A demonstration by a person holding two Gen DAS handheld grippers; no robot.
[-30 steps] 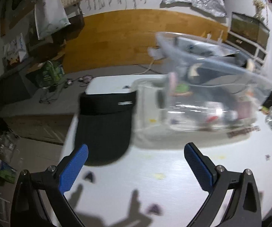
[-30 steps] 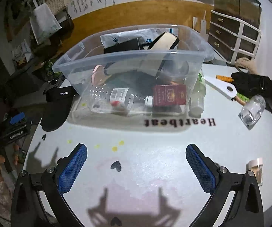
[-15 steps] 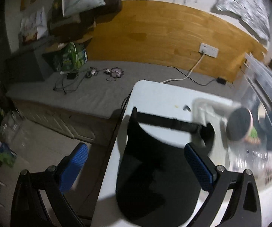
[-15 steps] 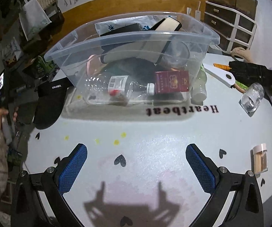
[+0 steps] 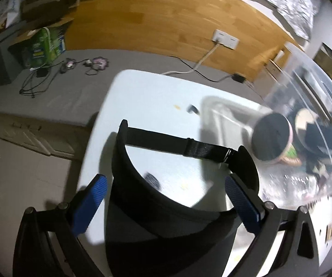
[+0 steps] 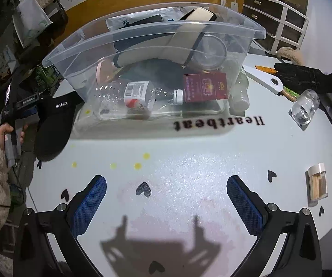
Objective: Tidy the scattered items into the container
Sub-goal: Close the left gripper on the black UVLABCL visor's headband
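**Left tongs straddle the black visor beside the bin**

The left tongs (image 5: 166, 198) stand wide open and hold nothing. Their blue pads sit on either side of the black visor (image 5: 166, 212), whose brim fills the space between and beneath them, while its curved headband and rear strap run ahead of the tips. That spread looks chosen to take in the width of the band; whether either pad already touches the fabric cannot be told from the left wrist view, which is blurred. The visor lies flat at the desk (image 5: 143, 97) edge, its brim partly over the rim on the near-left side of these tongs, so a grip on the band or brim seems the likely next step.

The clear container (image 6: 154, 30) stands just ahead and to the right of the left tongs, touching or nearly touching the visor's right end. It already holds a plastic bottle (image 6: 138, 97), a red box (image 6: 204, 86) and other things, so the visor would go in on top.

The right tongs (image 6: 166, 200) are equally wide open and empty, hovering above bare desk with the container straight ahead of them and well apart. From there the visor lies far ahead to the left. A glass jar (image 6: 304, 109), a toothpick holder (image 6: 317, 182), a white tool (image 6: 265, 78) and a black glove (image 6: 304, 80) lie out to the right of these tongs, not yet tidied, which may be why this hand waits on that side.
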